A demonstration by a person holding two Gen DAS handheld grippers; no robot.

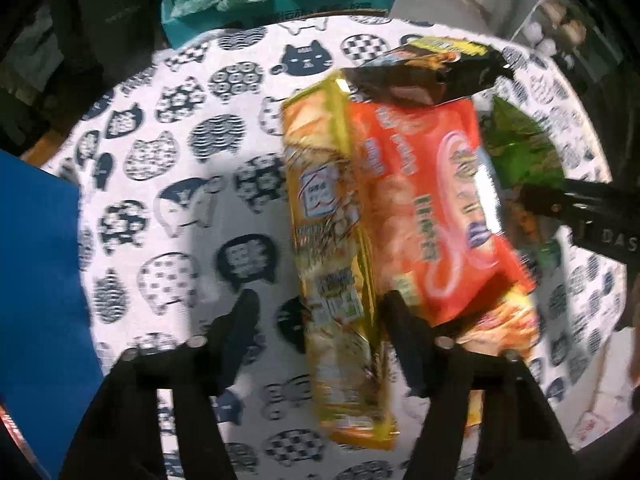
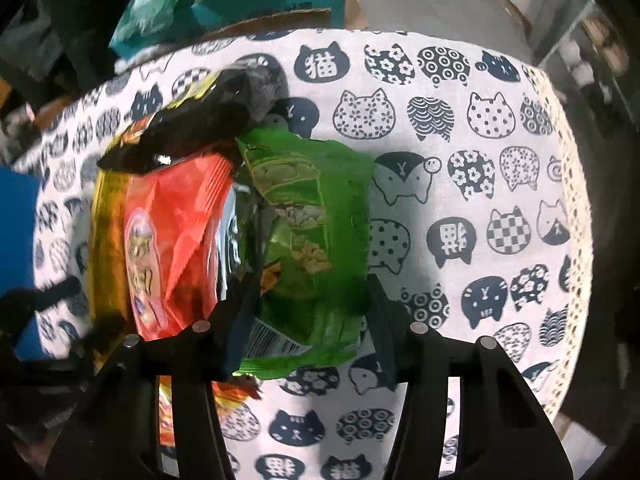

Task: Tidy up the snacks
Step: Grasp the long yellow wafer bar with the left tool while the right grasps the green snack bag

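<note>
Below both grippers lies a table under a cat-print cloth, and the snacks sit bunched in a pile on it.

From the left wrist view, the left gripper points down over a yellow pack that lies lengthwise between its two black fingers. Its jaws are partly spread; the left finger stands clear of the pack over bare cloth, while the right finger is at the pack's edge, where the orange bag overlaps it. Whether that finger touches is hard to tell through the blur. A black bag lies across the far end of the pile, and a green bag shows past the orange one. The other gripper's black finger reaches in at the right edge.

From the right wrist view, the right gripper straddles the green bag, jaws partly spread, one finger at each side of the bag. Whether they press on it I cannot tell. A blue panel sits at the cloth's left edge, and a teal box stands beyond the table.
</note>
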